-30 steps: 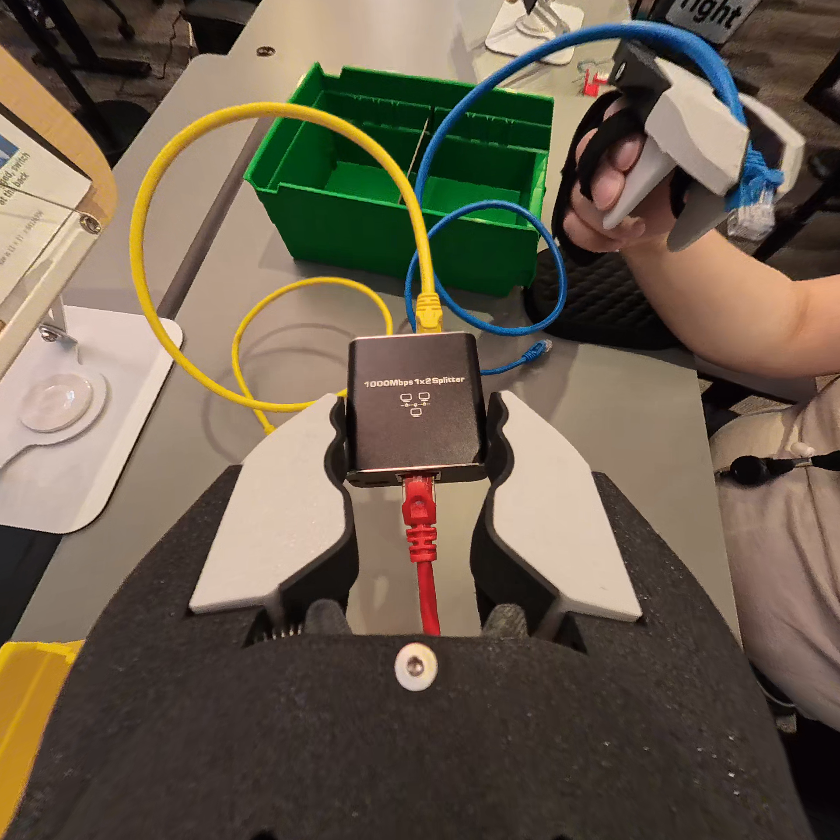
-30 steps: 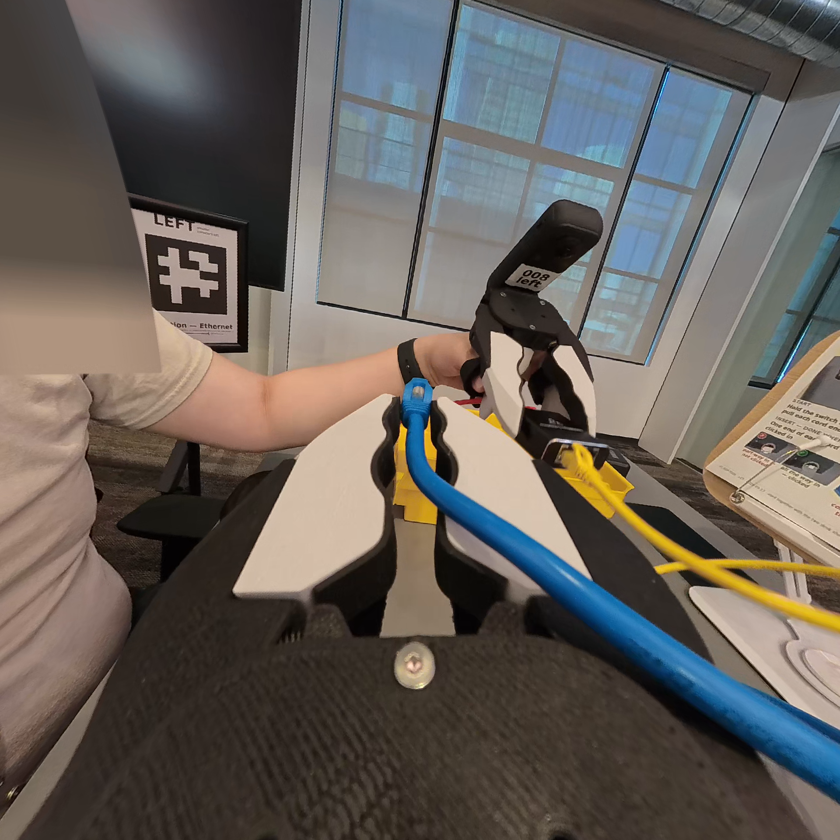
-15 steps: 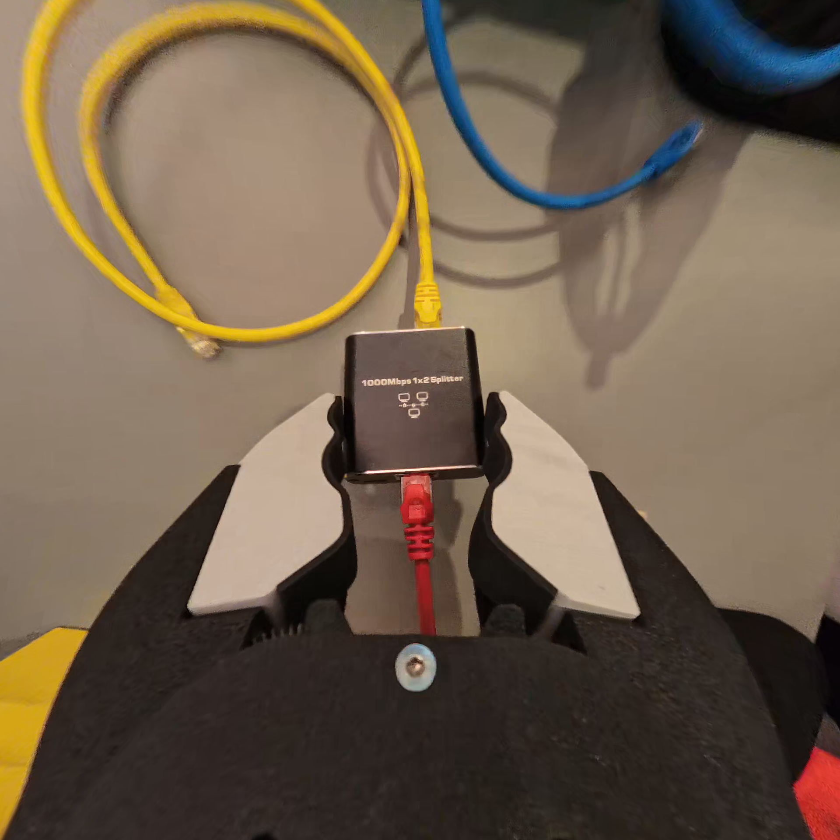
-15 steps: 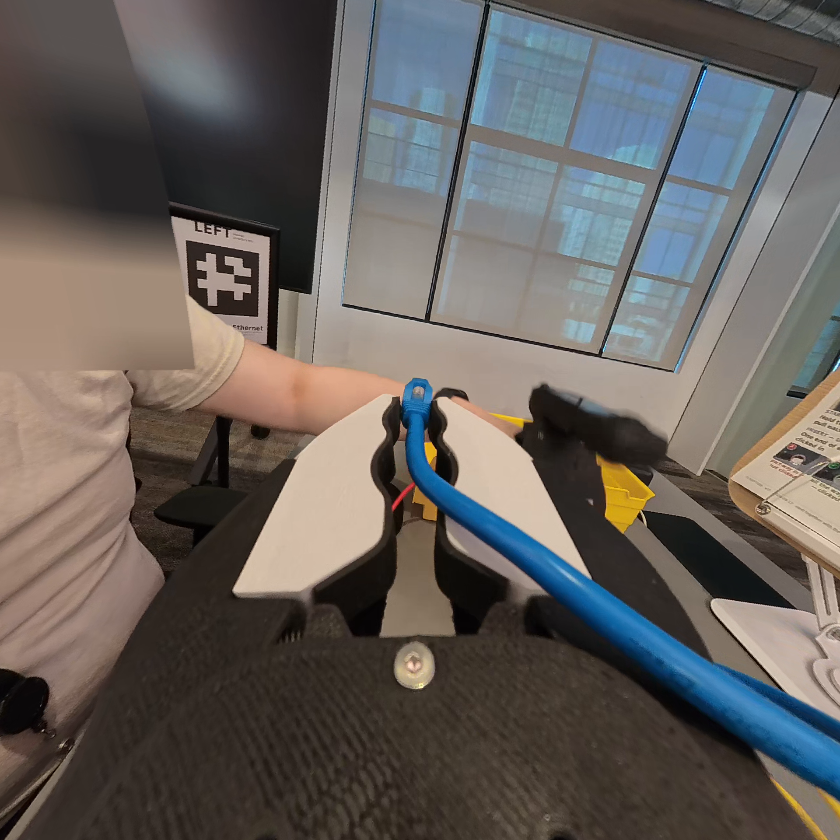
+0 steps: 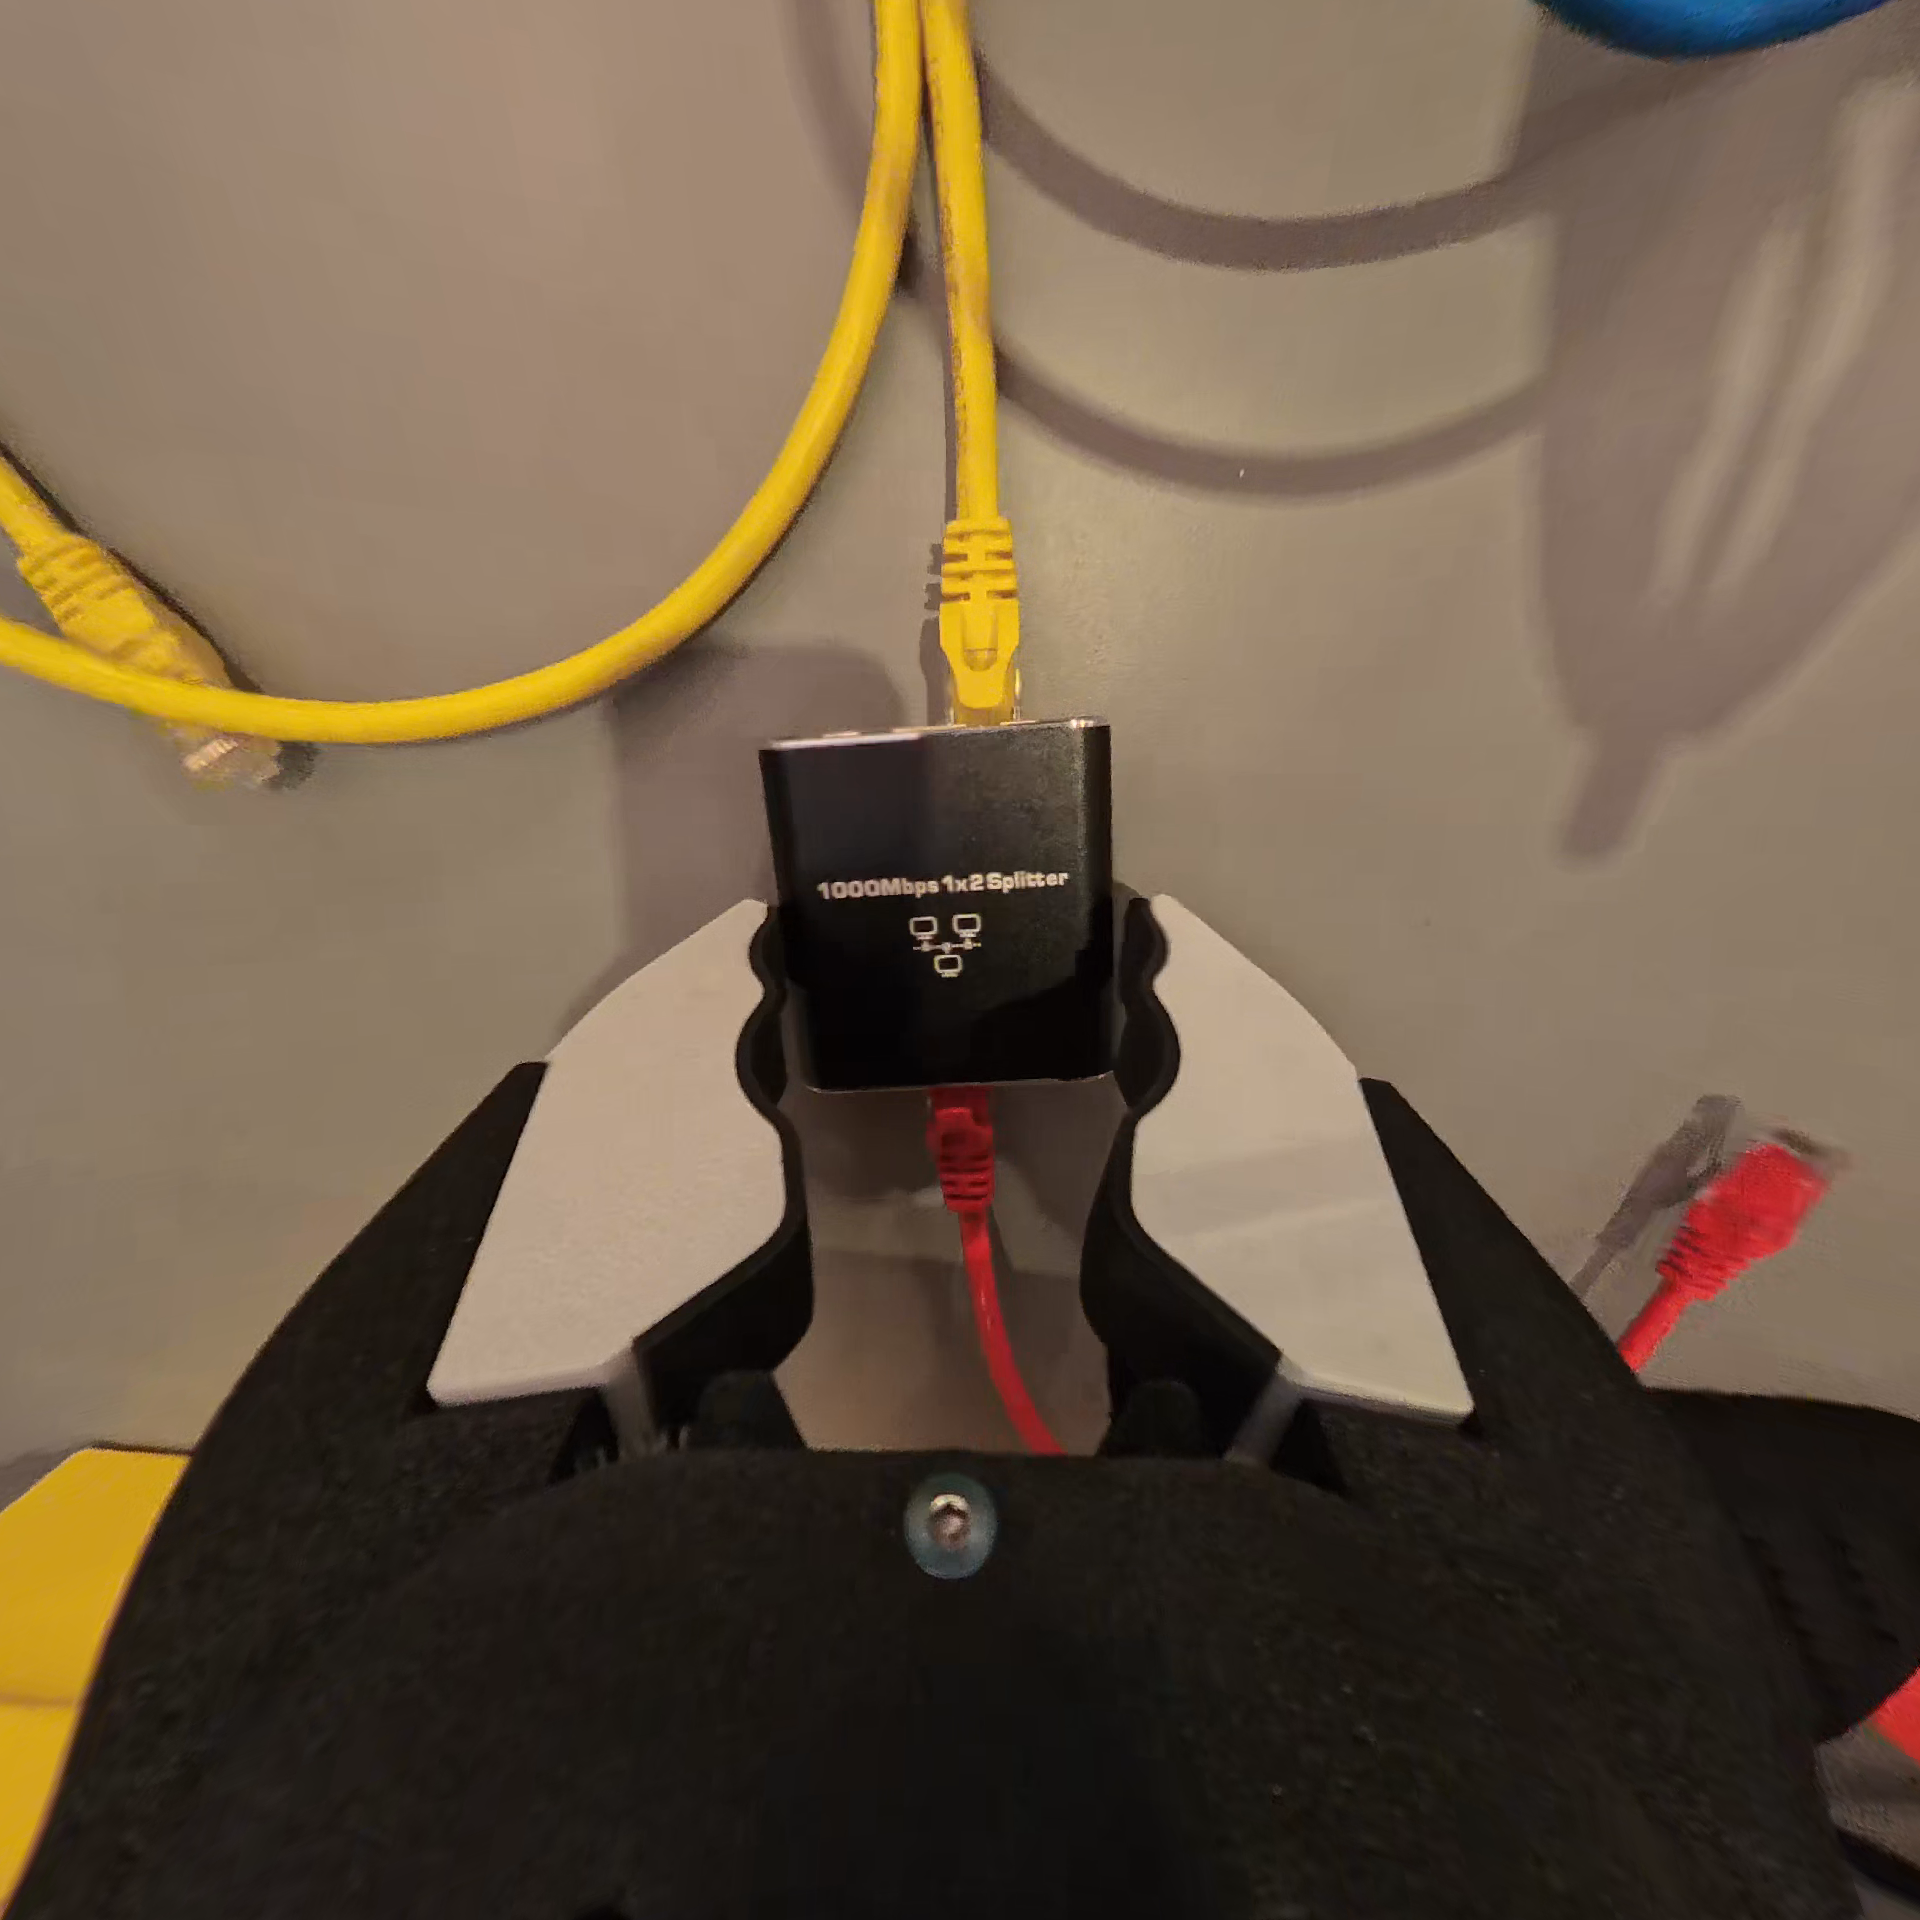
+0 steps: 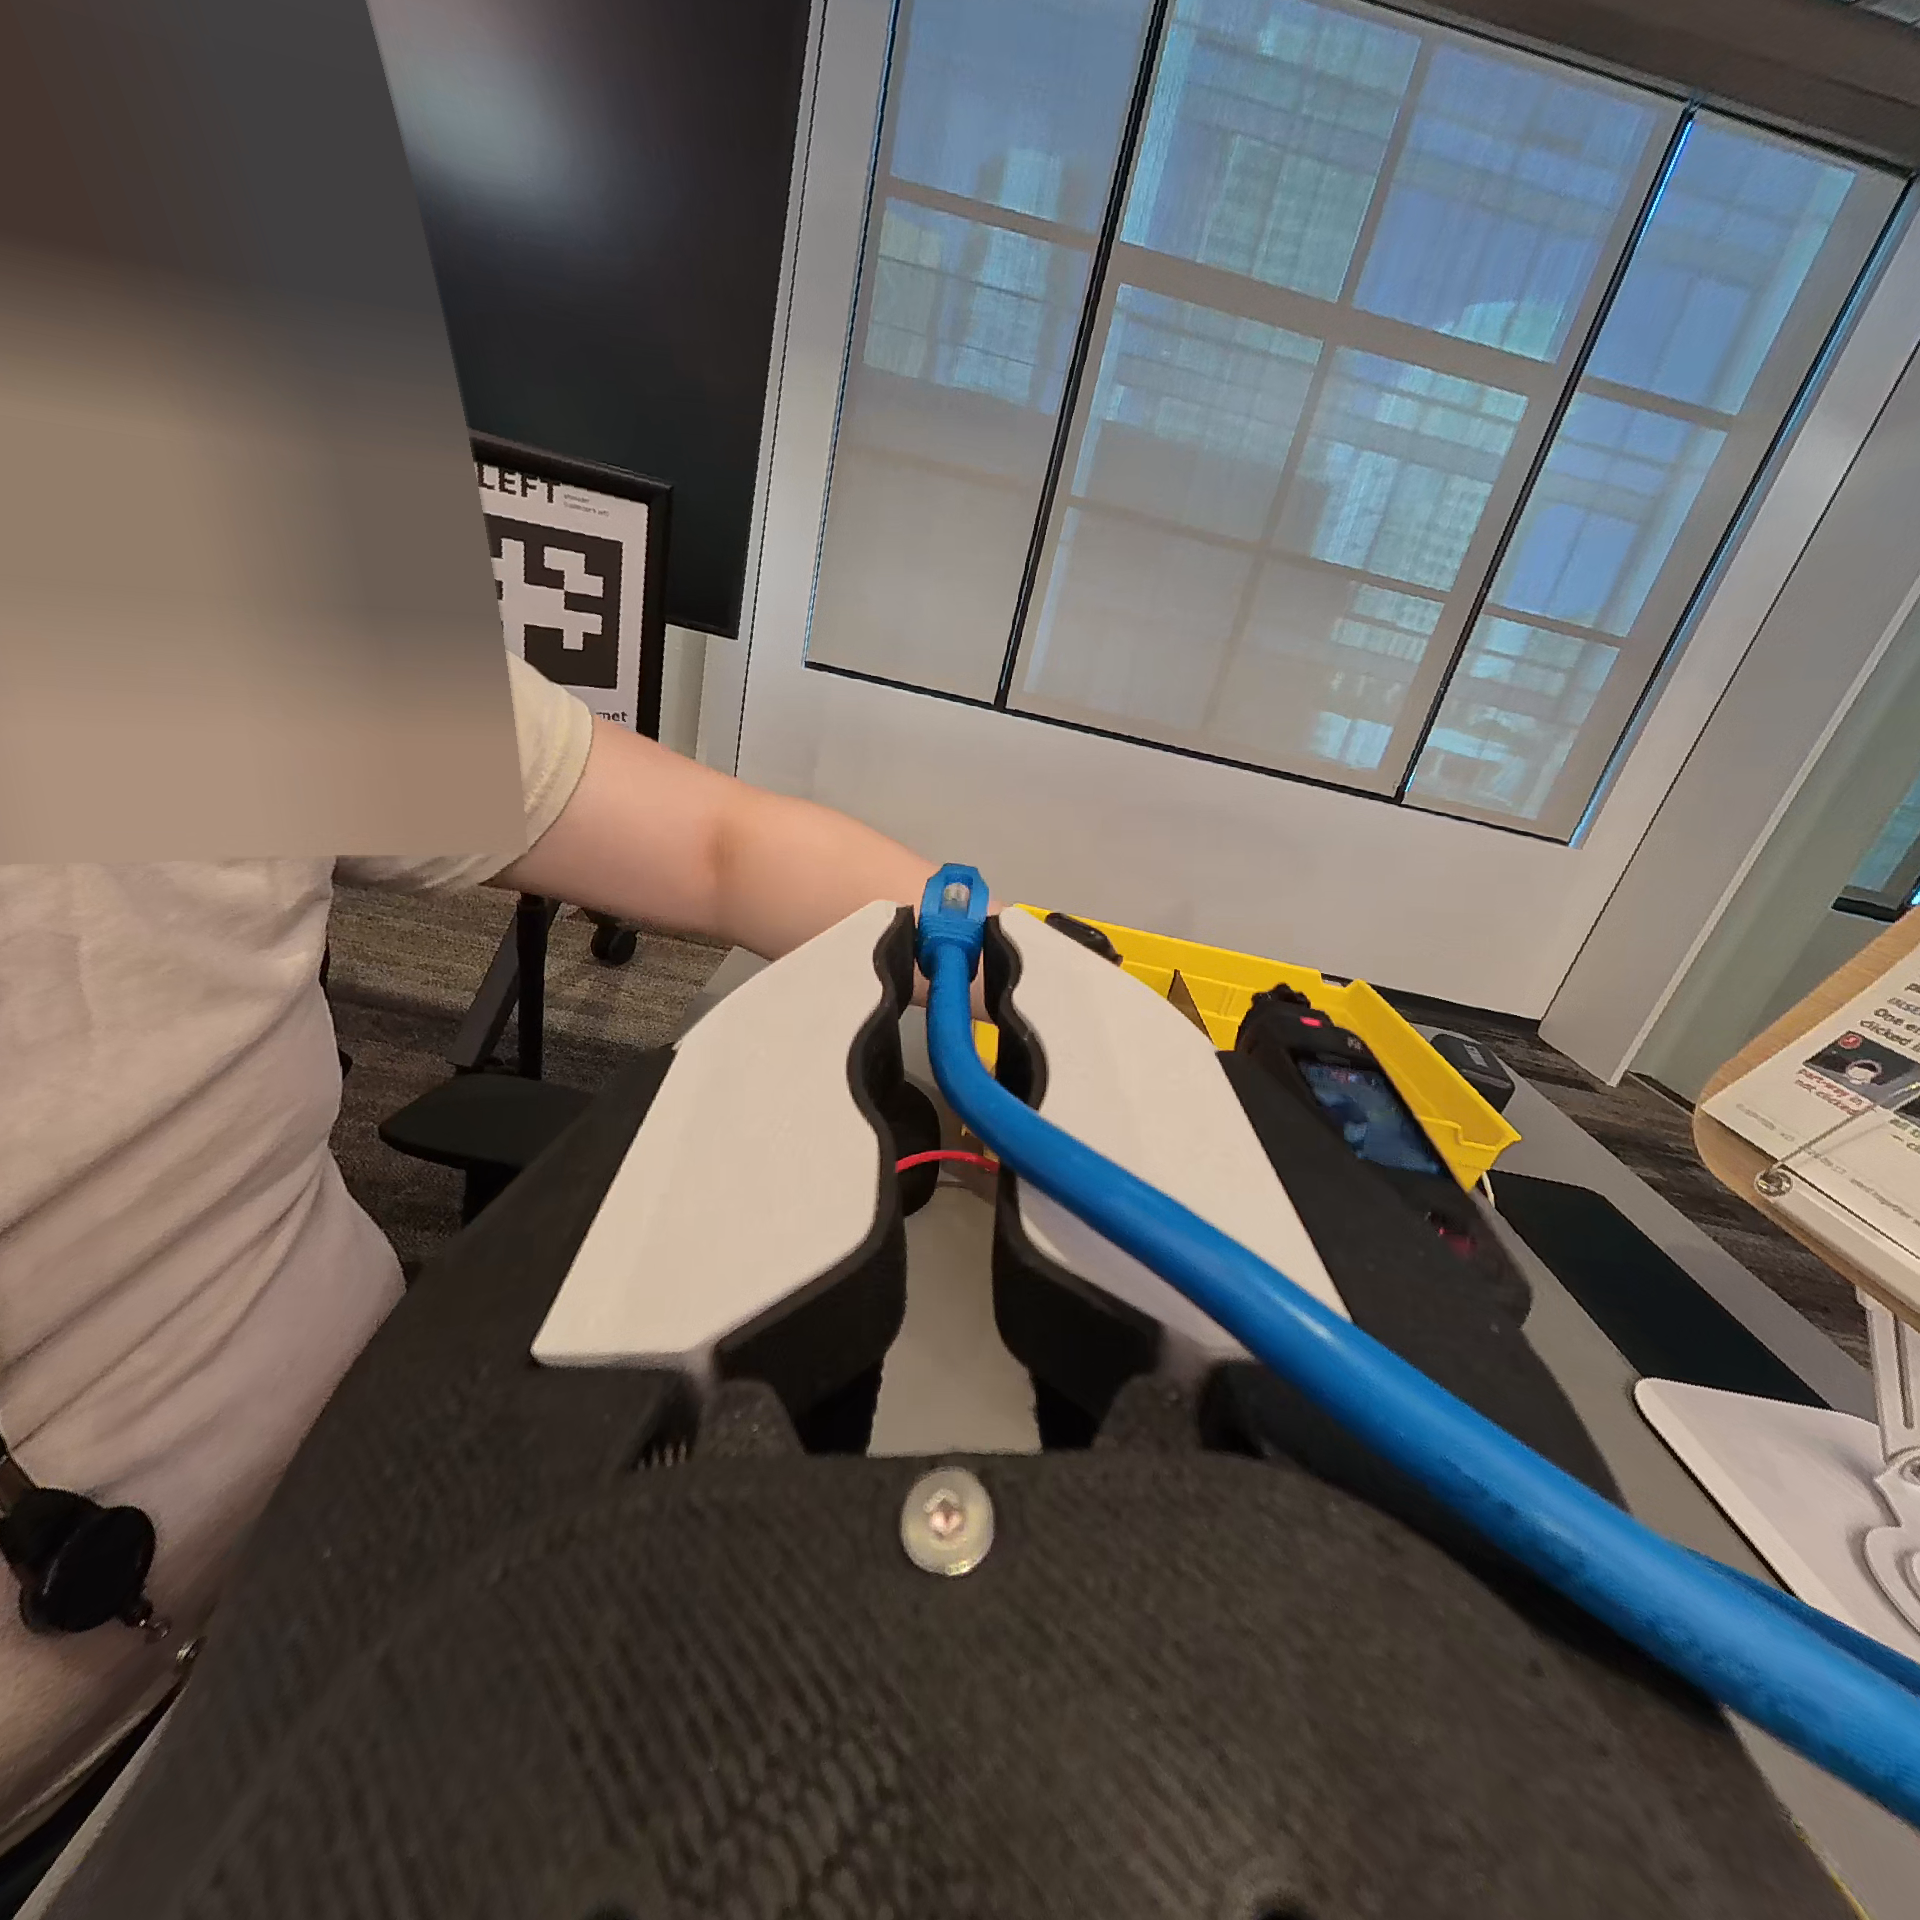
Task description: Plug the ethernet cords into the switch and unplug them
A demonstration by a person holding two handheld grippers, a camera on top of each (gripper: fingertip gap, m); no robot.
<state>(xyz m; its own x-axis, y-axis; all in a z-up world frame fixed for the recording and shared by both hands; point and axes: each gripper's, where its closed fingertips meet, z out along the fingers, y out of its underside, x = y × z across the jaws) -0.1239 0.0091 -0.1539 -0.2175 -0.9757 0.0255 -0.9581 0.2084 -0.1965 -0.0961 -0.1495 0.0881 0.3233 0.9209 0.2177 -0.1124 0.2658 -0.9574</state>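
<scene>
My left gripper [image 5: 945, 925] is shut on the black switch [image 5: 940, 831], with its pads against the switch's two sides, just above the grey table [image 5: 416, 312]. A yellow plug [image 5: 977, 623] sits in the switch's far port and a red plug [image 5: 961, 1153] in its near port. The yellow cord's other plug [image 5: 156, 675] lies loose on the table at the left. A loose red plug [image 5: 1745, 1216] lies at the right. My right gripper [image 6: 951, 920] is shut on the blue plug [image 6: 954, 904], raised in the air; the blue cord [image 6: 1247, 1278] trails back to the right.
A yellow bin [image 6: 1382, 1039] stands beyond the left gripper's black body [image 6: 1361, 1112]; its corner also shows in the left wrist view [image 5: 62, 1558]. A board with printed sheets [image 6: 1829, 1091] stands at the right. The person's arm [image 6: 727, 852] reaches across behind the fingers. One gripper's finger ends stand about 30 centimetres off the other's.
My left gripper has tipped down and sunk toward the table with the switch, and now looks straight at the tabletop. My right gripper has kept the blue plug and barely moved.
</scene>
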